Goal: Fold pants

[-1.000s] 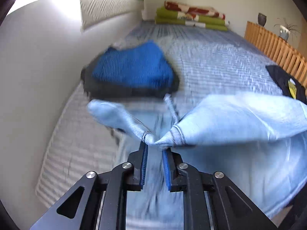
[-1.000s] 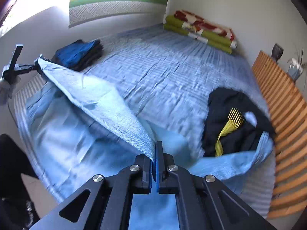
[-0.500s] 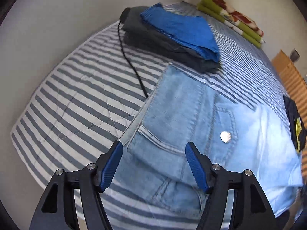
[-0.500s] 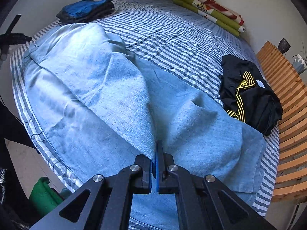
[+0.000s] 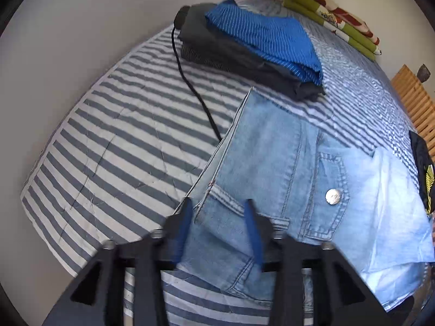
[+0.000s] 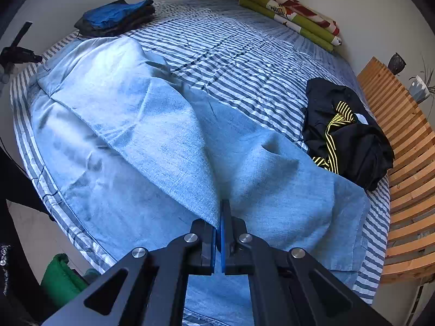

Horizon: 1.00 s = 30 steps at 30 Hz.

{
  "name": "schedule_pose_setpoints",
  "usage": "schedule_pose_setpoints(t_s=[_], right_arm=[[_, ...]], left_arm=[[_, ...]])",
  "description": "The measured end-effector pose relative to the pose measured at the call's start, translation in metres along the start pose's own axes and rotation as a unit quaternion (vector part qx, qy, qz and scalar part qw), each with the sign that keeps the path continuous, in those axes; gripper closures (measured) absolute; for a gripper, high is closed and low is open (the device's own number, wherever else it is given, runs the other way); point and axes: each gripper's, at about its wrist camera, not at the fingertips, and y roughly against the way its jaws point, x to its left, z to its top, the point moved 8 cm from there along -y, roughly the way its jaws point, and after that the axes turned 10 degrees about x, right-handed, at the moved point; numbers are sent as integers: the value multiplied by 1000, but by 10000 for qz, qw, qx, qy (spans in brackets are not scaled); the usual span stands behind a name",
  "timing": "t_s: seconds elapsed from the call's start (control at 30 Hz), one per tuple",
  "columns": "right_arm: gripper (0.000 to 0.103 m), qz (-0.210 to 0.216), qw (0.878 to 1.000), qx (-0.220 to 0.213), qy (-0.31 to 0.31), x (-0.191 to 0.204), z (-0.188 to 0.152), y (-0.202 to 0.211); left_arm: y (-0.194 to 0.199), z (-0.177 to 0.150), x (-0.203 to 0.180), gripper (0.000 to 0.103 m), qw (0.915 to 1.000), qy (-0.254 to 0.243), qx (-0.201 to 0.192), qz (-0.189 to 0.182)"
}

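Left wrist view, left side: bare striped bed cover [image 5: 122, 141], with a thin black cord [image 5: 190, 87] running from the far folded stack toward the waistband edge of the jeans [image 5: 274, 157]. The stack of folded clothes [image 5: 244, 51], dark grey below and blue ribbed on top, sits just beyond the waistband corner. Left gripper [image 5: 218, 225]: jaws apart, blue pads either side of the waistband near a pocket seam, gripping nothing; whether they touch the denim cannot be told. A metal button [image 5: 333, 196] shows to the right of the jaws, and pale denim is laid over the waist area beyond it. Right wrist view: the jeans lie spread across the near side of the bed, waist at far left, leg ends toward the right. Right gripper [image 6: 219, 222]: jaws together, clamped on a raised ridge of denim that runs up-left from the pads. Right of the jeans, a crumpled black garment with yellow stripes [image 6: 345, 133] touches the leg fabric. A wooden slatted frame [image 6: 402, 163] borders the bed at far right; folded green bedding [image 6: 293, 16] lies at the far end.
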Motion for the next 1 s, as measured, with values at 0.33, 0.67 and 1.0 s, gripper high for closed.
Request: schedule_pose_setpoints(t_s=[0.33, 0.67, 1.0], right_arm=[[101, -19, 9999, 111, 21, 3, -4, -6], [101, -274, 9996, -26, 18, -6, 10, 12], [101, -301, 9995, 52, 83, -4, 5, 11]], left_arm=[[-18, -3, -5, 103, 9996, -99, 49, 267], [38, 19, 1, 103, 9989, -24, -443, 145], [-19, -5, 1, 51, 9969, 413, 613, -284]])
